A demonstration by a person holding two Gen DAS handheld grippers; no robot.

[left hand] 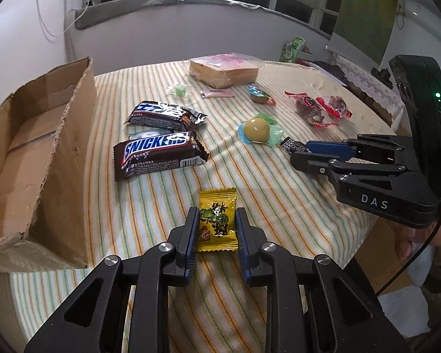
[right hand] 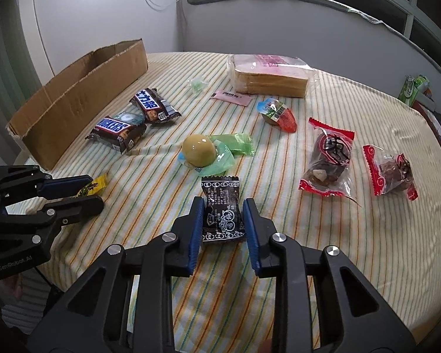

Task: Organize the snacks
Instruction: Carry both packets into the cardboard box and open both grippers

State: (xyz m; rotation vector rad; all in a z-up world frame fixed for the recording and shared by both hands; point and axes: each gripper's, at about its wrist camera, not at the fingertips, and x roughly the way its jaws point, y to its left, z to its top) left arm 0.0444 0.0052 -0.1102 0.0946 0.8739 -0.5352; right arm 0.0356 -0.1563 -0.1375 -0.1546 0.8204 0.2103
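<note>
A yellow wrapped candy (left hand: 217, 220) lies on the striped tablecloth (left hand: 150, 211), and my left gripper (left hand: 216, 213) is shut on it, one pad against each long side. In the right wrist view a black wrapped candy (right hand: 222, 217) sits between the pads of my right gripper (right hand: 224, 203), which press on its sides. The left wrist view shows the right gripper (left hand: 300, 150) at the table's right edge with the black candy (left hand: 291, 145) at its tips. The left gripper (right hand: 95, 190) reaches in from the left of the right wrist view, the yellow candy (right hand: 98, 183) poking out.
An open cardboard box (left hand: 67, 153) stands at the table's left. Two Snickers bars (left hand: 158, 153) lie beside it. A round yellow snack in green wrap (left hand: 255, 131), two red packets (right hand: 329, 158), a bagged bread stack (left hand: 223, 70) and small sweets lie farther back.
</note>
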